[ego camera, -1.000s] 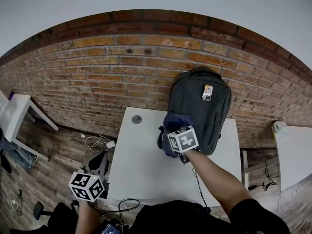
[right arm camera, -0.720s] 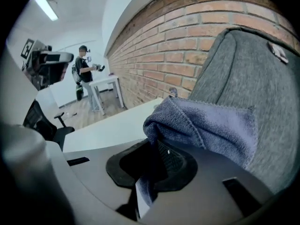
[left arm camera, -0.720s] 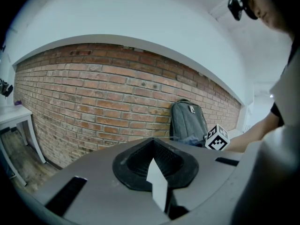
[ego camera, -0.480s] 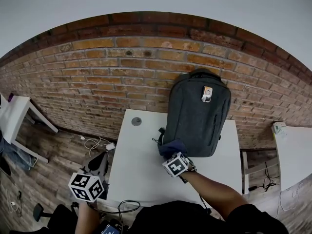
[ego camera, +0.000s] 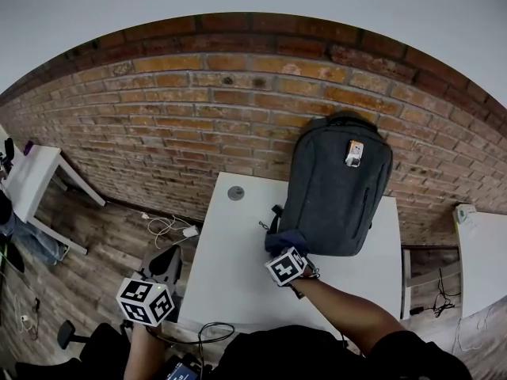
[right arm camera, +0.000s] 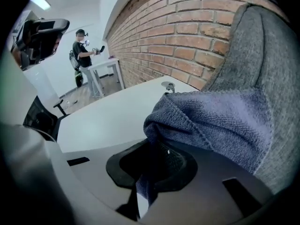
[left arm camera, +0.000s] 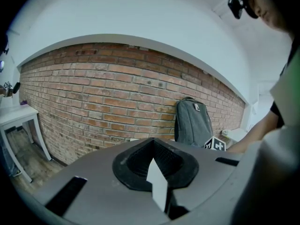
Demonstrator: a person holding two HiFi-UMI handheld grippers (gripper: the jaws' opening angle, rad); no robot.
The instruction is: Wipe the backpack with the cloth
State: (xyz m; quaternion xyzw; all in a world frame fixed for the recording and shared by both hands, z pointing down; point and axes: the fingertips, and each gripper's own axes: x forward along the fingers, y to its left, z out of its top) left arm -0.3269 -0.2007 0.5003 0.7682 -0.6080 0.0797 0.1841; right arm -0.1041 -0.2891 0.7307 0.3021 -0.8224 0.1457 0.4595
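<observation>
A dark grey backpack (ego camera: 337, 188) stands on the white table (ego camera: 234, 267), leaning against the brick wall. My right gripper (ego camera: 287, 264) is at the backpack's lower left corner, shut on a blue cloth (ego camera: 287, 241) that presses against the fabric. In the right gripper view the cloth (right arm camera: 220, 125) bunches out of the jaws of the right gripper (right arm camera: 145, 196) against the backpack (right arm camera: 272, 55). My left gripper (ego camera: 145, 301) hangs low at the left, off the table, shut with nothing in it. In its own view the left gripper (left arm camera: 159, 196) faces the distant backpack (left arm camera: 193, 123).
A round cable hole (ego camera: 235, 192) sits near the table's far left corner. A small white side table (ego camera: 32, 172) stands at the far left. Cables (ego camera: 162, 229) lie on the wooden floor. A person (right arm camera: 82, 55) stands far off beside another table.
My right gripper slid the cloth down the backpack's front from its middle to the lower left corner. The left gripper stayed low at the left.
</observation>
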